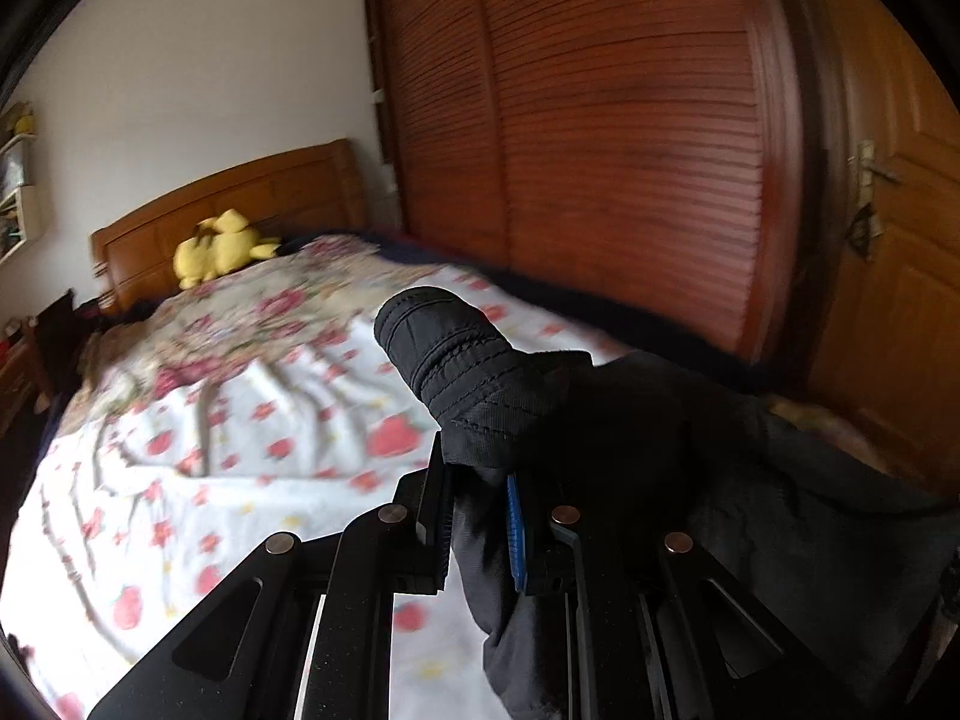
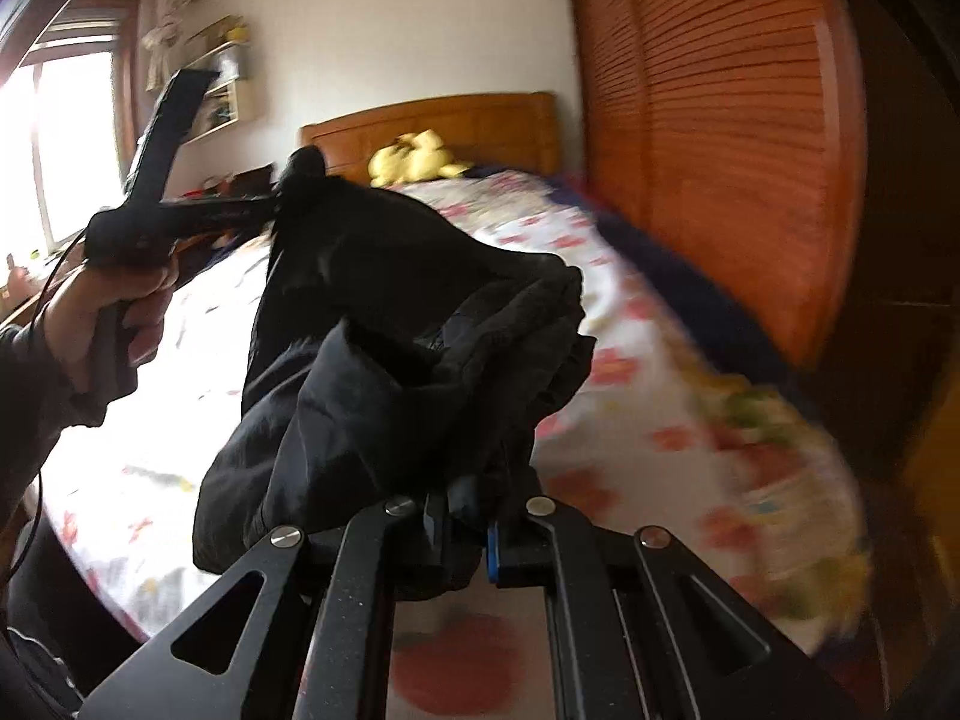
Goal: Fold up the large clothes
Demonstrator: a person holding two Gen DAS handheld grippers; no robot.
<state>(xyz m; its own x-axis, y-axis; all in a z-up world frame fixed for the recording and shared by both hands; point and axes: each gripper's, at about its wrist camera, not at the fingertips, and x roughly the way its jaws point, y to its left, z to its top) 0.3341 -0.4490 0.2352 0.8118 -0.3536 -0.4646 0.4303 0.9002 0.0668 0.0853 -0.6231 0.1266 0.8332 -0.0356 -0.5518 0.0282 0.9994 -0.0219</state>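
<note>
Both grippers lifted above the bed (image 1: 180, 492), a black garment (image 2: 384, 324) strung between them.

Left gripper (image 1: 480, 516): fingers narrow, clamped on a fold of the garment. A stitched cuff or hem end (image 1: 444, 348) sticks up past the fingertips, rounded, with rows of parallel seams. The rest of the cloth drapes off to the right and hangs down between the fingers toward the sheet.

Right gripper (image 2: 468, 516): fingers narrow, pinching a bunched edge of the same garment. The cloth billows up in front of the lens in loose folds and runs away to the left gripper, seen in the right wrist view at upper left, held in the person's left hand (image 2: 114, 312). From there its fingers (image 2: 240, 210) point right, into the far end of the garment.

Garment is off the mattress along most of its length; whether any low part touches the sheet I cannot tell, the view is blurred.

Bed: white sheet with red flower print, wrinkled. Yellow plush toy (image 1: 219, 249) at the wooden headboard (image 1: 240, 192). Slatted wooden wardrobe (image 1: 600, 150) just beside the bed's far edge. Window (image 2: 66, 138) bright at left in the right wrist view.
</note>
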